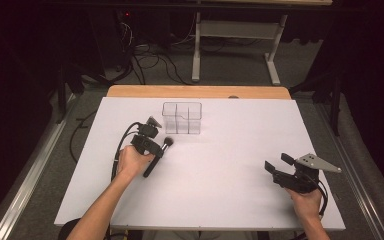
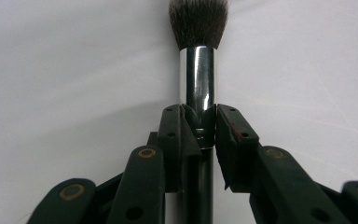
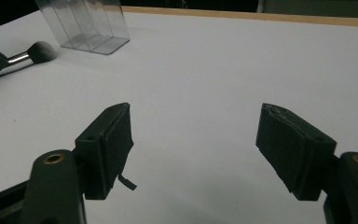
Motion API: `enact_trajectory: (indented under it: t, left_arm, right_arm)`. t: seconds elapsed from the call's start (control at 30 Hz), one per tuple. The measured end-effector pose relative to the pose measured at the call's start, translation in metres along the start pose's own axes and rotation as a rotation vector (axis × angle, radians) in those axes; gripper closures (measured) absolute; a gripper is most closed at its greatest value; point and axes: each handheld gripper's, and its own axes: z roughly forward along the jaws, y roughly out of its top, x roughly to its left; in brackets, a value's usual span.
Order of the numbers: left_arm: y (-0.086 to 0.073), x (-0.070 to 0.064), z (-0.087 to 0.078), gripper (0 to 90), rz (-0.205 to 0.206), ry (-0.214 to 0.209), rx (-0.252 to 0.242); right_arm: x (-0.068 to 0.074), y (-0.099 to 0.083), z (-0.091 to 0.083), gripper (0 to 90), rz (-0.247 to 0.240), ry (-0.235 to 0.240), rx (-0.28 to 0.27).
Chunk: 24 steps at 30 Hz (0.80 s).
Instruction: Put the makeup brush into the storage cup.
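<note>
My left tool (image 2: pixel 199 122) grips the makeup brush (image 2: pixel 199 70) at its metal collar, bristles pointing toward the clear divided box (image 1: pixel 182 118) just beyond, near the table's (image 1: pixel 220 200) far edge. My right tool (image 3: pixel 196 149) rests wide open by the right edge, with bare table between them.

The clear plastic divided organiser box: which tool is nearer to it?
Left. The left tool, clamping the black-handled makeup brush, sits just before the clear plastic organiser box; the right tool is far off.
</note>
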Motion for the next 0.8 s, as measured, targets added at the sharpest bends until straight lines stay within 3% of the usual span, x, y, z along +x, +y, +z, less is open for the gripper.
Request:
enact_trajectory:
  t: [0.33,0.53,0.8]
  left_arm:
    - [0.002,-0.006,0.001,72.0,0.036,0.029,0.000]
    - [0.006,-0.008,0.005,67.1,0.029,0.028,0.001]
    - [0.008,-0.006,0.011,69.7,0.022,0.039,0.012]
  right_arm:
    - [0.000,0.000,0.000,28.6,-0.002,0.001,-0.001]
    - [0.000,0.000,0.000,28.7,-0.004,0.001,-0.001]
    - [0.000,0.000,0.000,28.8,-0.004,0.001,-0.002]
